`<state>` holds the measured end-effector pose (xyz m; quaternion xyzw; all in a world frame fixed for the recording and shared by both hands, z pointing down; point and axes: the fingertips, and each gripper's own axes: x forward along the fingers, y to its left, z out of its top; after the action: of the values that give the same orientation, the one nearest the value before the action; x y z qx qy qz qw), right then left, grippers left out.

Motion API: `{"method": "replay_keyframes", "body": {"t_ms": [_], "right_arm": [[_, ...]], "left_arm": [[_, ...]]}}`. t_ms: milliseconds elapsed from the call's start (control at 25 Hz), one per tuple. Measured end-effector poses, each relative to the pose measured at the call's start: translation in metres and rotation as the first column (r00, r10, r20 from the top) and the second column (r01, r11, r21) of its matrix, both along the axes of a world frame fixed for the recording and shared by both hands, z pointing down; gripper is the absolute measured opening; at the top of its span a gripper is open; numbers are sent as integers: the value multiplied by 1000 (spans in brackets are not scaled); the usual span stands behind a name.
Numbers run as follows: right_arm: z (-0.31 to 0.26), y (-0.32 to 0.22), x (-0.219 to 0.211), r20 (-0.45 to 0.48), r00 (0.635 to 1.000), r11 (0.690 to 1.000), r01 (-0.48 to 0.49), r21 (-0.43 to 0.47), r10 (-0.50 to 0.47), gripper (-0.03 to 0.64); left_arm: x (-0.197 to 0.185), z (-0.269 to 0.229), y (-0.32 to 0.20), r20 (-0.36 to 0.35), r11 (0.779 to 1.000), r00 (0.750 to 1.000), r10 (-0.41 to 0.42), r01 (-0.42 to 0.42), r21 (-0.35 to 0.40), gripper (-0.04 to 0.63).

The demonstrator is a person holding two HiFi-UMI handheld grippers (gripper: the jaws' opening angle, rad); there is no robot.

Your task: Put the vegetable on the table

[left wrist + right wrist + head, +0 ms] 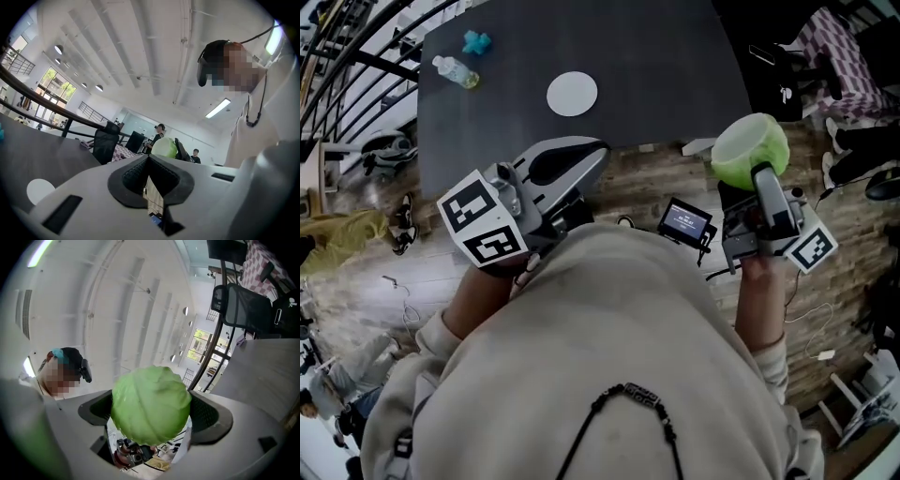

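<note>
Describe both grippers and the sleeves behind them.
The left gripper and right gripper are pale grey moulded shells; their jaws carry black textured pads. A white cube with black square markers sits on each: left cube, right cube. The left sleeve and right sleeve are cream fabric.

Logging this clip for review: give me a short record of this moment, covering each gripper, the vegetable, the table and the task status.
left gripper: jaws together, nothing between them
right gripper: shut on the cabbage
cabbage: green, round, held in the air, not on the table
table: dark top; carries a white disc, a bottle and a small teal thing
task status: cabbage not yet set down
</note>
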<state>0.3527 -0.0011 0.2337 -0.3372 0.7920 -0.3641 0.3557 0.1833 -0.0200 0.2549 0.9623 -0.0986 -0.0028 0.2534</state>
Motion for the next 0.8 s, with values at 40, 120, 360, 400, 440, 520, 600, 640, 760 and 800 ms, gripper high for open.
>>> {"method": "replay_keyframes", "body": {"t_ms": [40,120,360,400,440,520,600,640,760,800], "right_arm": [[-1,-5,-1,-4,1000,1000,-12,1,12,486],[-5,-16,-6,-13,999,1000,-30,6,30,486],[-20,-65,-34,-60,995,997,-75,36,77,486],[-25,-74,-39,-64,995,996,-80,42,82,486],[-31,-83,-45,-71,994,995,-82,48,86,486],[-41,-101,-57,-94,992,995,-84,53,89,486],[-49,-118,-69,-115,989,995,-86,53,92,486],[-51,-125,-76,-124,988,995,-87,53,93,486],[-54,-147,-99,-146,984,994,-90,54,97,486],[-55,-153,-107,-148,984,994,-92,52,99,486]], "left_arm": [[0,-1,-7,-7,1000,1000,12,-12,6,6],[-3,-3,-23,-21,999,999,37,-36,15,6],[-36,-4,-69,-42,991,993,113,-109,75,6],[-44,-4,-80,-50,992,993,108,-104,72,6],[-52,-5,-93,-61,994,993,98,-94,61,6],[-67,-6,-120,-82,997,994,70,-68,29,6],[-80,-7,-142,-98,999,994,49,-48,6,6],[-87,-8,-150,-103,999,994,45,-45,3,6],[-110,-8,-171,-117,999,992,47,-46,10,6],[-118,-8,-176,-123,999,991,49,-48,11,6]]}}
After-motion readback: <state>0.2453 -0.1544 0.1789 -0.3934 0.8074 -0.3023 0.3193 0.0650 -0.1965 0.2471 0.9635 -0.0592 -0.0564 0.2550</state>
